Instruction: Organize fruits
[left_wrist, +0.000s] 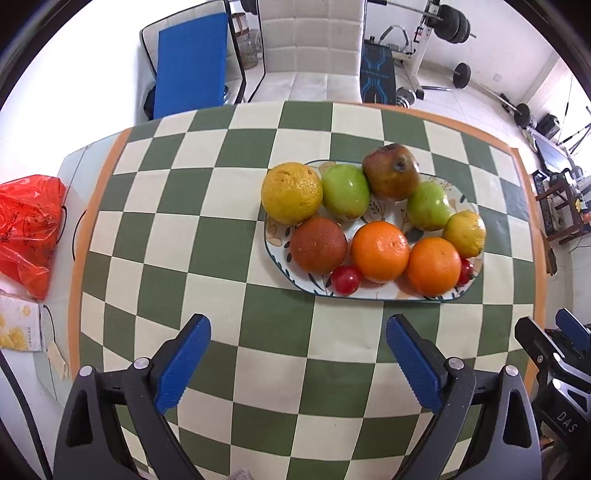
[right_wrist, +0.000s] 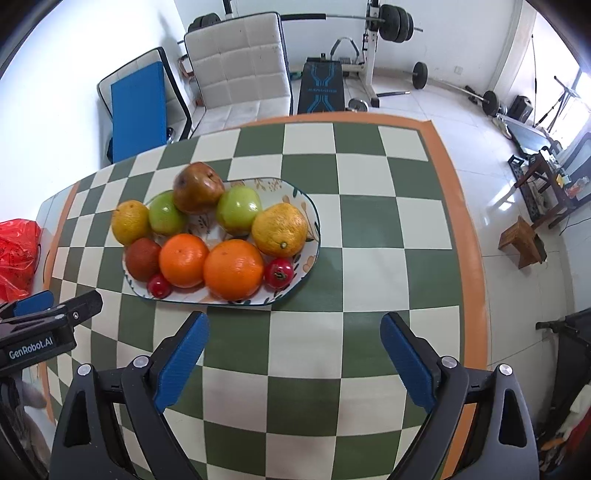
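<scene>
Fruits (left_wrist: 380, 251) on plate (right_wrist: 310, 206), checked tablecloth (left_wrist: 221, 258); weight bench (right_wrist: 321, 88) behind

A home room; checkered dining table (left_wrist: 184, 236), padded chair (right_wrist: 240, 62), barbell rack (right_wrist: 373, 44).

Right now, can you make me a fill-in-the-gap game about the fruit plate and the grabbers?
1. All the fruit sits on one oval ____ with a flower pattern.
2. The tablecloth has a check of cream and ____ squares.
3. The left gripper and the right gripper both hold ____.
4. The two bright orange fruits lie side by side, and outside them sit two small ____ tomatoes.

Missing words: plate; green; nothing; red
</scene>
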